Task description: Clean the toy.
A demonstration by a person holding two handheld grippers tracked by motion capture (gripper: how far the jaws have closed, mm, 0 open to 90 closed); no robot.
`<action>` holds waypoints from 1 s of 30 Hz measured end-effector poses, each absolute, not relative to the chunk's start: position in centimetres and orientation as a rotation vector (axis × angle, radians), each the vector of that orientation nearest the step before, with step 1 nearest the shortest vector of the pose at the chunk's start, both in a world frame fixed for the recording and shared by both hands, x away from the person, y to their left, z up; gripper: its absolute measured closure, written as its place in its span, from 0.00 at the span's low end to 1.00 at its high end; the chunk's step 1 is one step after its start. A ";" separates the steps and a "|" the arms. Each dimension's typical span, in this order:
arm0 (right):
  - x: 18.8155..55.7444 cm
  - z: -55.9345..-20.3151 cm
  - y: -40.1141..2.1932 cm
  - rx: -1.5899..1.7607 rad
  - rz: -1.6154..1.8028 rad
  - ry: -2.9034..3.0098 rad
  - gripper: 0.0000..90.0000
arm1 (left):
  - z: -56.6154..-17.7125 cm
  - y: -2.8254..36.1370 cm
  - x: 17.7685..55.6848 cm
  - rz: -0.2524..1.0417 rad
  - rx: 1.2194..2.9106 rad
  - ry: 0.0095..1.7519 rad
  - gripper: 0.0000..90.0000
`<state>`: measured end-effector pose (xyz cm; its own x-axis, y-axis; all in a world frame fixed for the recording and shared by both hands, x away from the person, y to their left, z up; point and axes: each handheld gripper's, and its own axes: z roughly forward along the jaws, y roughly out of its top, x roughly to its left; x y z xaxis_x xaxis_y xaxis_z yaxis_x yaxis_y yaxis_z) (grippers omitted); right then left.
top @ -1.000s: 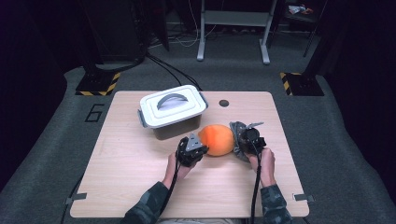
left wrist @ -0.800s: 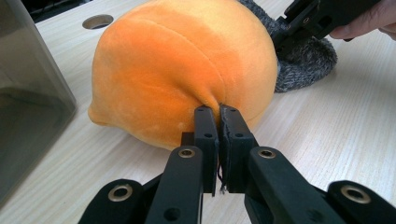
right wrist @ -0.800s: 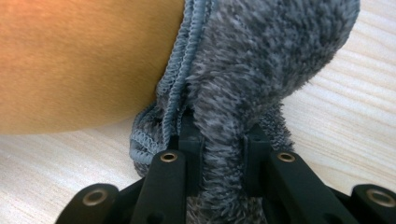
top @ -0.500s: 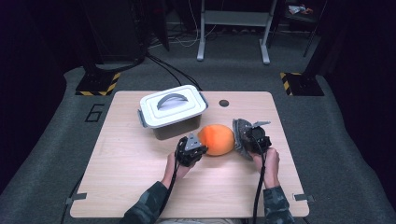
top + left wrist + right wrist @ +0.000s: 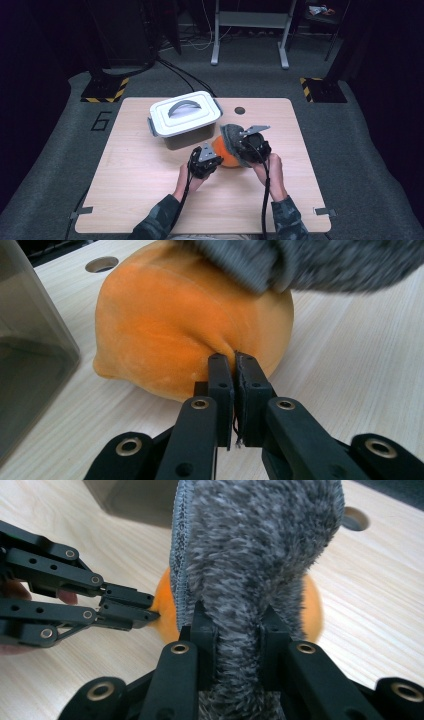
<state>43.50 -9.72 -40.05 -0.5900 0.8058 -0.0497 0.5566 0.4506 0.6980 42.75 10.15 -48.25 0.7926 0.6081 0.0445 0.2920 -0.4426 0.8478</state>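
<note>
Your left hand-held gripper (image 5: pixel 234 365) is clenched tight, and it pinches a small fold of the orange cushion (image 5: pixel 190 315) at its near side. Your right hand-held gripper (image 5: pixel 235 625) is clamped on a fuzzy grey cloth (image 5: pixel 255 545), which stands up between its jaws and hangs over the top of the cushion. The cloth looks a bit blurry, so I cannot tell how much of it touches the cushion. The cushion sits on the desk (image 5: pixel 140 185) between your two hands. Just beside it, farther from you, is a grey box with a white lid (image 5: pixel 184 116). A small round hole (image 5: pixel 240 110) lies in the desk near the box.
</note>
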 end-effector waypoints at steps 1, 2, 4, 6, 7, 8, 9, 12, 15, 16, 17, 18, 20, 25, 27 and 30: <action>43.7 -40.3 -9.4 1.150 0.903 2.342 0.83 | -48.3 10.2 42.8 0.432 2.052 0.670 0.96; 43.9 -40.5 -9.1 1.147 0.891 2.348 0.83 | -48.3 10.2 42.8 0.434 2.051 0.673 0.96; 44.1 -40.8 -8.9 1.155 0.858 2.350 0.84 | -48.3 10.2 42.8 0.427 2.049 0.678 0.96; 44.2 -40.9 -9.0 1.140 0.839 2.347 0.84 | -48.4 10.2 42.8 0.428 2.044 0.678 0.96; 44.1 -40.9 -9.0 1.153 0.837 2.335 0.84 | -48.4 10.2 42.8 0.427 2.042 0.680 0.96; 44.1 -40.9 -9.1 1.158 0.830 2.328 0.84 | -48.4 10.1 42.8 0.433 2.037 0.681 0.96; 44.2 -40.9 -9.4 1.160 0.820 2.327 0.84 | -48.4 10.1 42.8 0.430 2.039 0.680 0.96; 44.3 -41.0 -10.1 1.195 0.821 2.303 0.84 | -48.4 10.2 42.8 0.426 2.037 0.683 0.96; 44.4 -41.1 -11.0 1.231 0.805 2.276 0.84 | -48.4 10.2 42.8 0.418 2.042 0.684 0.96; 44.5 -41.2 -11.3 1.248 0.797 2.269 0.83 | -48.5 10.2 42.8 0.426 2.037 0.687 0.96; 44.6 -41.4 -11.7 1.259 0.800 2.267 0.83 | -48.5 10.2 42.8 0.420 2.042 0.685 0.96; 44.7 -41.5 -12.0 1.268 0.793 2.259 0.83 | -48.5 10.2 42.9 0.420 2.043 0.685 0.96; 44.8 -41.9 -12.7 1.297 0.773 2.245 0.83 | -48.5 10.3 42.9 0.427 2.048 0.682 0.96; 45.5 -43.5 -14.1 1.350 0.700 2.233 0.83 | -48.5 10.3 42.9 0.423 2.044 0.689 0.96; 45.8 -44.3 -14.5 1.379 0.680 2.239 0.83 | -48.5 10.3 43.0 0.421 2.045 0.690 0.96; 46.2 -45.5 -14.9 1.440 0.665 2.254 0.83 | -48.6 10.3 43.0 0.423 2.047 0.690 0.96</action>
